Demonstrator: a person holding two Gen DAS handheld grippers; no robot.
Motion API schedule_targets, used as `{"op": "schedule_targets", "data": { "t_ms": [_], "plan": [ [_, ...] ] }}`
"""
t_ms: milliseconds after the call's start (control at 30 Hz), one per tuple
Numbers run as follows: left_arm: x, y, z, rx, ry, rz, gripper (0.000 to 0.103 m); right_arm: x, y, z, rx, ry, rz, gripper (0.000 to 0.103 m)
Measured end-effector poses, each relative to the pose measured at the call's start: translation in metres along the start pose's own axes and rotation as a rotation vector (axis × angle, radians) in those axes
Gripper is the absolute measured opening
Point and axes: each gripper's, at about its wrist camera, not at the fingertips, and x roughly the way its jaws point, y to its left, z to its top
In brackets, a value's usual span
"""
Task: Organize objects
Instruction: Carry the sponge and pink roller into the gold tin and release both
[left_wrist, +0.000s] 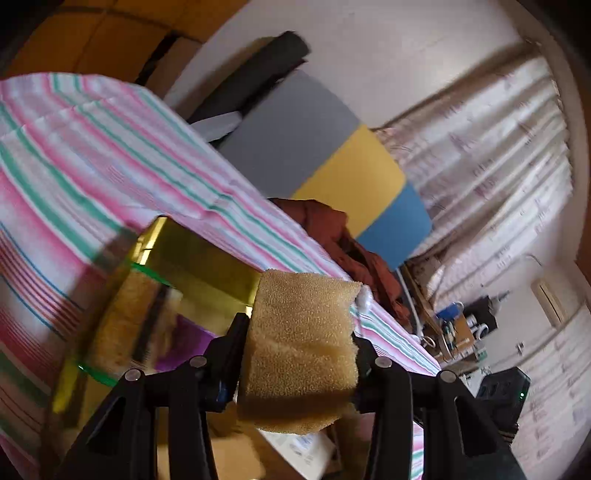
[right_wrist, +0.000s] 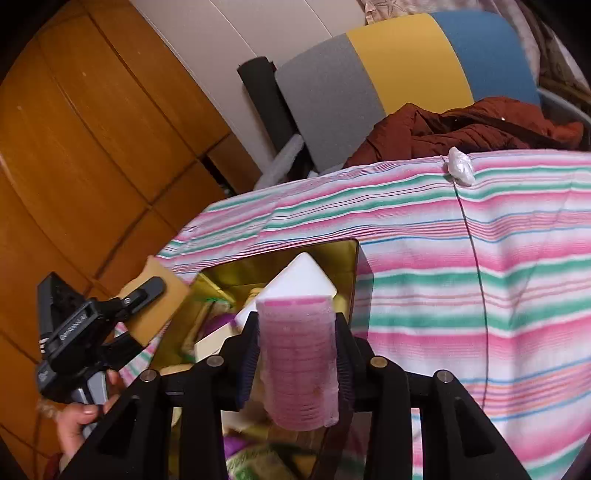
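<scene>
Holding a sponge (left_wrist: 301, 347) in my left gripper (left_wrist: 299, 354) and a roller (right_wrist: 299, 362) in my right gripper (right_wrist: 299, 363).
Both jaws are clamped; the box (right_wrist: 343, 266) lies just ahead below the roller, my right nearer.

Left tool (left_wrist: 301, 354) clamps a tan sponge (left_wrist: 303, 343) between its fingers; right tool (right_wrist: 297, 354) grips a pink ribbed roll (right_wrist: 299, 362), and a hand (right_wrist: 79, 417) holds the left tool's handle

Sponge (left_wrist: 303, 350) porous, rough; tablecloth (right_wrist: 461, 258) woven cloth; box (left_wrist: 207, 258) glossy.
</scene>
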Motion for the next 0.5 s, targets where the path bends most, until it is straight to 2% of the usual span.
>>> {"op": "schedule_targets", "data": {
  "t_ms": [67, 133, 167, 233, 300, 367, 500],
  "plan": [
    [0.003, 0.006, 0.001, -0.016, 0.007, 0.012, 0.045, 0.001, -0.002, 0.003, 0.027, -0.01, -0.022, 0.061],
    [0.007, 0.011, 0.001, -0.029, 0.01, 0.016, 0.045, -0.005, -0.005, 0.002, 0.057, -0.03, 0.001, 0.067],
    [0.008, 0.011, 0.0, -0.032, 0.012, 0.015, 0.046, -0.009, -0.006, -0.001, 0.064, -0.037, 0.007, 0.069],
    [0.012, 0.012, 0.0, -0.041, 0.018, 0.031, 0.054, -0.016, -0.005, -0.004, 0.063, -0.039, -0.002, 0.073],
    [0.013, 0.012, 0.001, -0.058, 0.021, 0.06, 0.068, -0.023, -0.007, -0.01, 0.072, -0.047, 0.005, 0.075],
    [0.012, 0.011, 0.003, -0.081, 0.022, 0.093, 0.075, -0.028, -0.009, -0.015, 0.081, -0.047, 0.007, 0.075],
    [-0.003, 0.012, 0.003, -0.137, -0.034, 0.125, 0.08, -0.039, -0.015, -0.022, 0.099, -0.06, 0.006, 0.077]
  ]
}}
